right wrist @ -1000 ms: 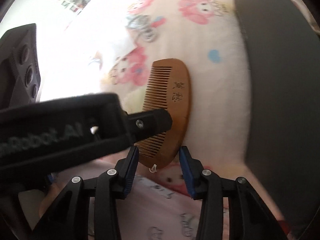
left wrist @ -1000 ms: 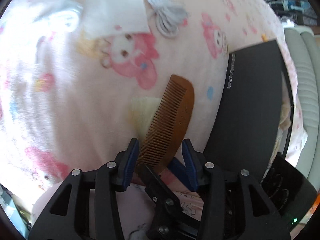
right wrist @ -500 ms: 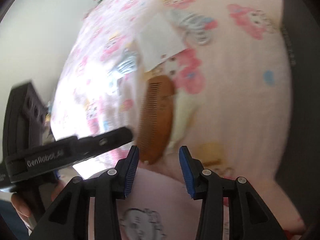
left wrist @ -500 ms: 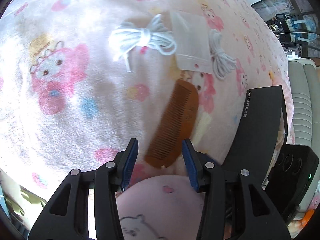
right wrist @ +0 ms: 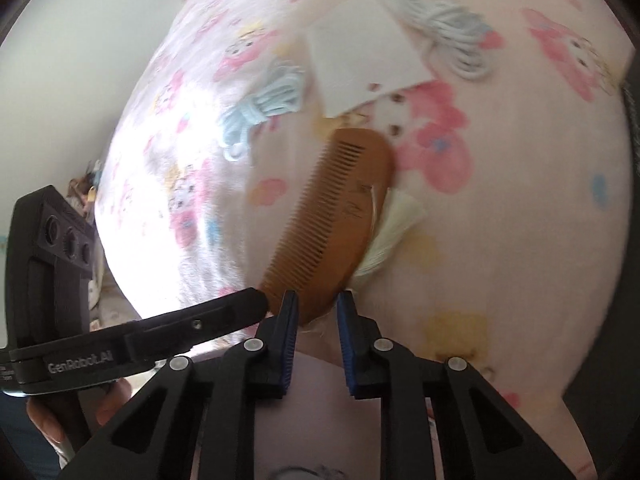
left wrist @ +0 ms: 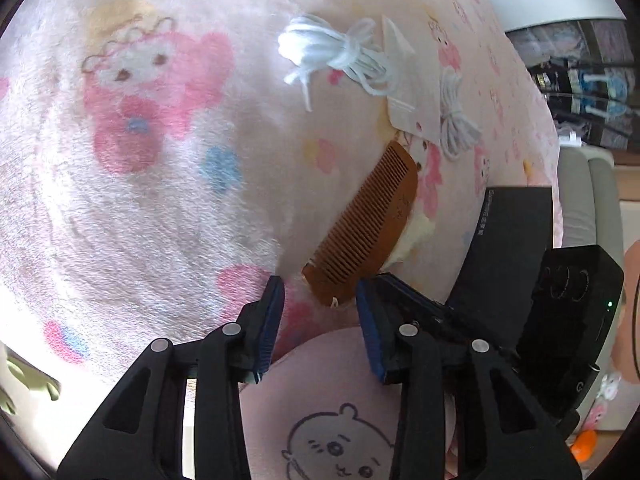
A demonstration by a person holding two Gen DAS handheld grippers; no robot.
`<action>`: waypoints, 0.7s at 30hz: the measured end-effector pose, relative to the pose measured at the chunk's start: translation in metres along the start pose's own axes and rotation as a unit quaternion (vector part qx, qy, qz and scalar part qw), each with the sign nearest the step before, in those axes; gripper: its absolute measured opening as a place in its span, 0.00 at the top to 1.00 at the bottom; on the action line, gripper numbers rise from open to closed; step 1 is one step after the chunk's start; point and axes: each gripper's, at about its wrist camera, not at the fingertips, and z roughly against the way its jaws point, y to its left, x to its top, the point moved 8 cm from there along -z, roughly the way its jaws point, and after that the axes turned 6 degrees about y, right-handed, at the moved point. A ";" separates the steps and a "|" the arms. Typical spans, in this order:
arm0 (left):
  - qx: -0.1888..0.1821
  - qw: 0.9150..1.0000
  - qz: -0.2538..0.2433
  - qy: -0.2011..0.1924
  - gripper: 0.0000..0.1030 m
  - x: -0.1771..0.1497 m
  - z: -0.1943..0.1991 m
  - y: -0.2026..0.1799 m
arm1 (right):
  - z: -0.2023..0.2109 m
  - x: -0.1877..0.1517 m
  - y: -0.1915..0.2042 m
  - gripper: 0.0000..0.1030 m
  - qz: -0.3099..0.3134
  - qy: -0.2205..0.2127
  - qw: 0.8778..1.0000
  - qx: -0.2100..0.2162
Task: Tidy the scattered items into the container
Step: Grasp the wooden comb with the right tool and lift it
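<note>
While both grippers sit near the lower end of the wooden comb (left wrist: 366,226), neither has it: left gripper (left wrist: 320,318) jaws stand apart with the comb tip just ahead of the gap, right gripper (right wrist: 317,322) jaws are narrower but also gapped, comb end just at the finger tips, nothing pinched as far as I can tell. The comb lies flat on the pink cartoon blanket (left wrist: 140,200), partly over a cream tassel (right wrist: 394,226). The black container (left wrist: 508,240) is off to the right, apart from the comb. White cord bundle (left wrist: 332,54), a flat white packet (left wrist: 412,92) and a second cord (left wrist: 456,124) lie further up, untouched.

Risks: thin comb on soft fleece, so fingers closing may dig into the pile or skid over the spine and push it away; two grippers crowding one end could knock each other; the tassel may snag or drag; grabbing only the tip likely lets the comb pivot and drop
</note>
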 end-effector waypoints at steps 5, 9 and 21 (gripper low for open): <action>-0.035 0.999 0.016 -0.030 0.65 0.015 0.015 0.010 | 0.002 0.009 0.019 0.85 0.040 0.009 0.999 0.013; -0.062 0.998 0.012 0.002 0.65 0.014 0.004 0.004 | 0.019 0.032 -0.001 0.85 0.036 -0.036 0.998 -0.048; -0.078 0.997 0.028 0.003 0.88 0.015 -0.011 -0.001 | 0.009 0.084 -0.029 0.80 -0.009 -0.074 0.996 -0.042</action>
